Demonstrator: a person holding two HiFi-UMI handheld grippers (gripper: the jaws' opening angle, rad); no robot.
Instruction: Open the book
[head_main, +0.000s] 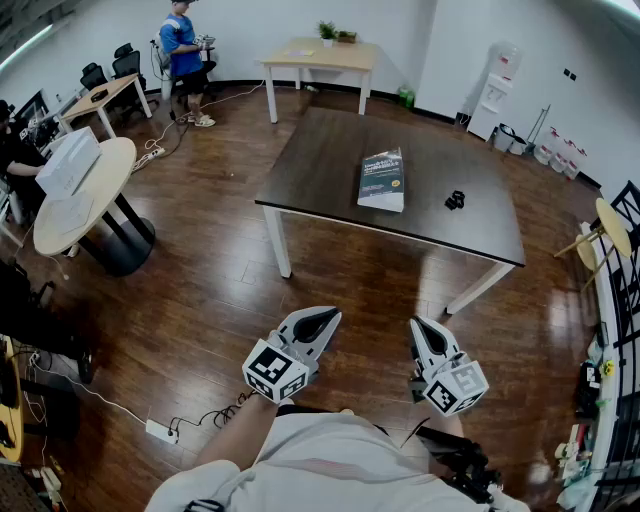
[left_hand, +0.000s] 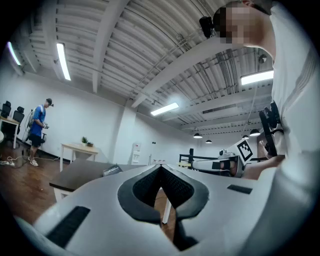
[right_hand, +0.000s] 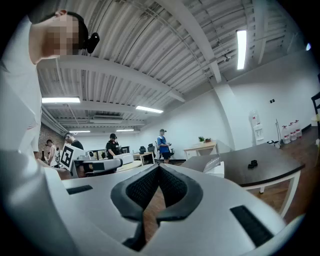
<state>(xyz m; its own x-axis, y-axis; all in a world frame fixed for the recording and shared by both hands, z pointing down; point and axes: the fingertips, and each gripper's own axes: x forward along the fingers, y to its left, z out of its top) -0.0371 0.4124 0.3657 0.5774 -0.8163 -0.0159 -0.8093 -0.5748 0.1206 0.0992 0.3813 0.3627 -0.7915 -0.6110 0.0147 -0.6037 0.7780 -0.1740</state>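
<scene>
Head view, looking steeply down over a wooden floor (head_main: 200, 290). Closed book (head_main: 381, 180) lying flat, cover up, on a dark table (head_main: 320, 165), close to the tabletop's near edge and a little right of its middle. Long axis running from near edge toward far edge, pale page block facing the viewer. Small black object (head_main: 455, 200) just right of the book, apart from it.

Left gripper (head_main: 322, 318) and right gripper (head_main: 428, 330) held low in front of the person's body, both aimed level toward the table, well short of it, with bare floor between.

Left gripper view: fingers (left_hand: 145, 187) pressed together at the tips, nothing between them; book low and left of the tips. Right gripper view: fingers (right_hand: 142, 187) likewise pressed together, empty; book right of the tips.

Book therefore straight ahead, roughly between the two lines of aim, neither gripper clearly nearer. Opening not yet begun. Likely next: stepping up to the near edge, then reaching for the cover's free long edge; spine side not readable from here.

Other people (head_main: 183, 50) and desks (head_main: 105, 95) in the background, far from the table.
</scene>
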